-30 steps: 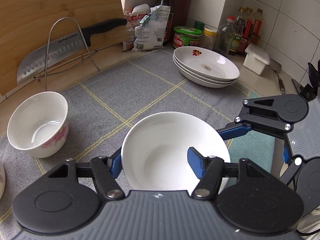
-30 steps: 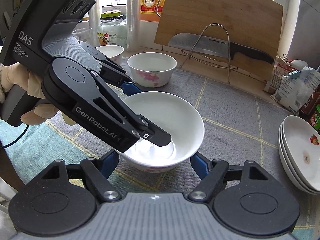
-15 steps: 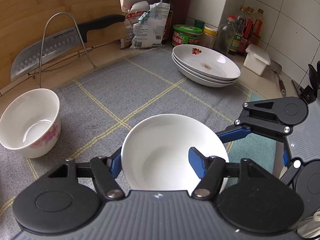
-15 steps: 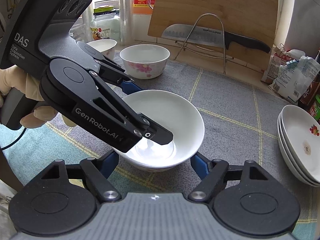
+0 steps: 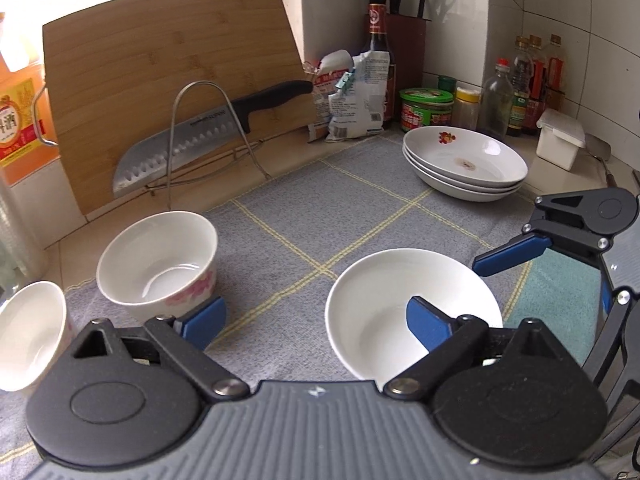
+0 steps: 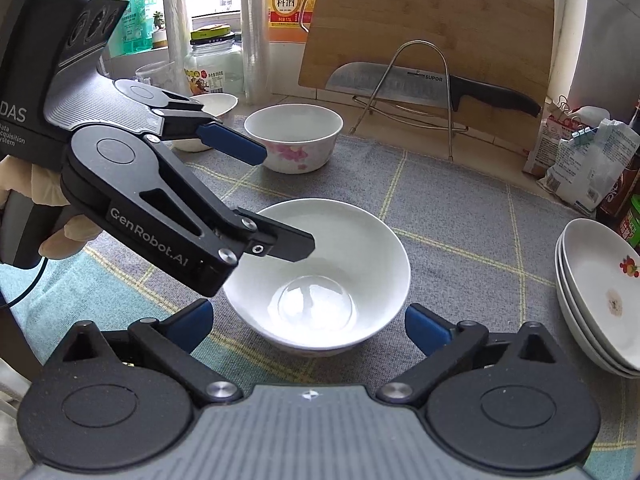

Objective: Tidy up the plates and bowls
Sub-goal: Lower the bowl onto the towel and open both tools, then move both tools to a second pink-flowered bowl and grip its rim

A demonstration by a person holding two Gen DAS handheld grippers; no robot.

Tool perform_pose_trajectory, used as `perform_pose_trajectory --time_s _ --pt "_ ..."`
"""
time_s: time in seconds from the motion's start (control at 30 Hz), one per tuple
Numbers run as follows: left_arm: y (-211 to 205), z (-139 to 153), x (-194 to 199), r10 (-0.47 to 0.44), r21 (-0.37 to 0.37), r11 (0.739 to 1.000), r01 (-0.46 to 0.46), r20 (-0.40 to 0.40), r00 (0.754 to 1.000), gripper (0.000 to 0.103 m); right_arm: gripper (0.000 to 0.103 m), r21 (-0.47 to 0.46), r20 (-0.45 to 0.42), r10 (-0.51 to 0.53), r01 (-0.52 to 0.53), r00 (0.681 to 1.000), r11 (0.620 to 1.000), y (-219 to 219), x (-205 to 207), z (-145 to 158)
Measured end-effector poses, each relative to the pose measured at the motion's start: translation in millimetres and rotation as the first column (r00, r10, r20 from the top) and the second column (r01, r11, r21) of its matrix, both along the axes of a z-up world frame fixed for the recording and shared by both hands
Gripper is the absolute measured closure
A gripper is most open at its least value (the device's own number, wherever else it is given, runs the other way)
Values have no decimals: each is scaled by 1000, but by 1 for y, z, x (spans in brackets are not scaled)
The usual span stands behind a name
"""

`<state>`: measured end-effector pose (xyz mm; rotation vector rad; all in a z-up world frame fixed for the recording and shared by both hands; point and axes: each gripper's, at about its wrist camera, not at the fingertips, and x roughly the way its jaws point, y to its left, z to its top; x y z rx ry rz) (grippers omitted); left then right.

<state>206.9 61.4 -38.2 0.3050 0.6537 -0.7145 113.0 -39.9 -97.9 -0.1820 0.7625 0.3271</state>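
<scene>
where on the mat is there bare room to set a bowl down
The free patch is the grey mat between the flowered bowl, the knife rack and the plate stack. It is crowded at the near edge, around the white bowl and both grippers.

Left gripper pointing steeply downward, jaws opening wide, nothing pressed between its blue pads, right gripper angled down likewise, jaws opening to full spread, gloved hand gripping the left gripper's handle
</scene>
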Motion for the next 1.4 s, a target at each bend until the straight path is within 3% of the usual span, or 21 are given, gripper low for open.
perform_pose_trajectory --time_s 0.27,0.6,1.1,1.4 --pt "32 9 -4 135 -32 990 -134 29 990 6 0 -11 36 4 -4 999 1000 8 9 10" --pt "66 12 2 214 -49 976 -213 37 976 6 0 -28 58 66 -65 996 998 31 25 19" --pt "78 24 52 222 -7 975 -222 69 973 6 0 -75 117 117 -109 986 991 61 64 28" --pt "69 20 91 186 30 982 -188 45 981 6 0 -66 98 117 -111 988 992 64 98 25"
